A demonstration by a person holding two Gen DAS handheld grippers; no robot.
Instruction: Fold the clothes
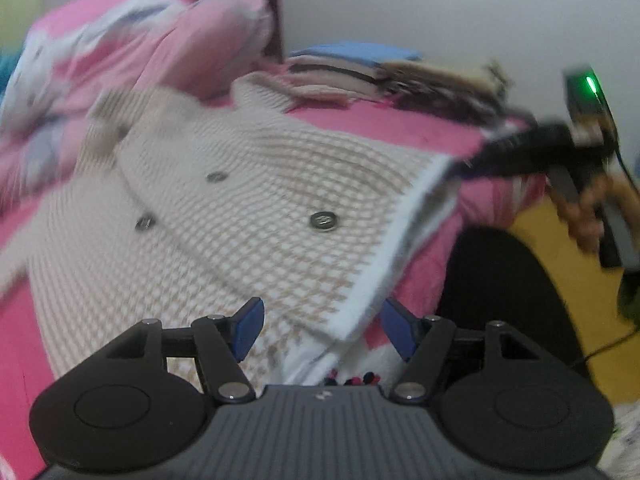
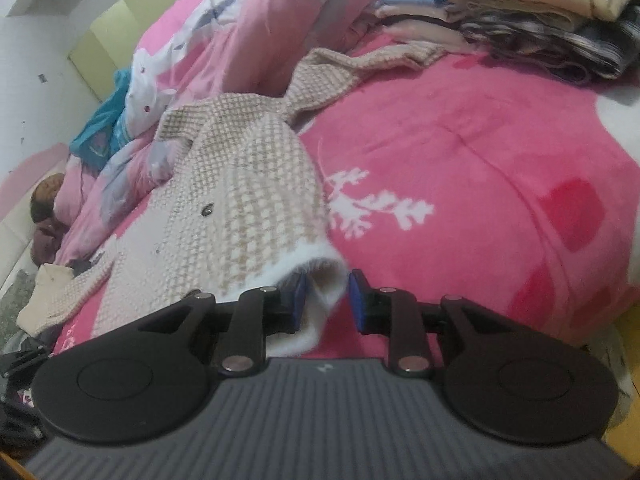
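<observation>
A beige-and-white checked knit cardigan (image 1: 240,220) with dark buttons lies spread on the pink bedspread (image 1: 400,128). My left gripper (image 1: 322,320) hovers open over the near corner of its white hem, with nothing pressed between the blue pads. In the right wrist view the cardigan (image 2: 248,200) runs away from me and its white hem loops up between the fingers of my right gripper (image 2: 326,296). The left pad touches the hem and the right pad stands clear of it. The left wrist view shows the right gripper (image 1: 480,156), blurred, at the hem's far corner, held by a hand (image 1: 588,216).
A crumpled pink floral quilt (image 2: 240,32) is heaped at the head of the bed. A stack of folded clothes (image 2: 520,8) sits at the far edge. A dark trouser leg (image 1: 500,280) and yellow floor (image 1: 560,260) lie beside the bed. A teal bag (image 2: 100,120) is by the quilt.
</observation>
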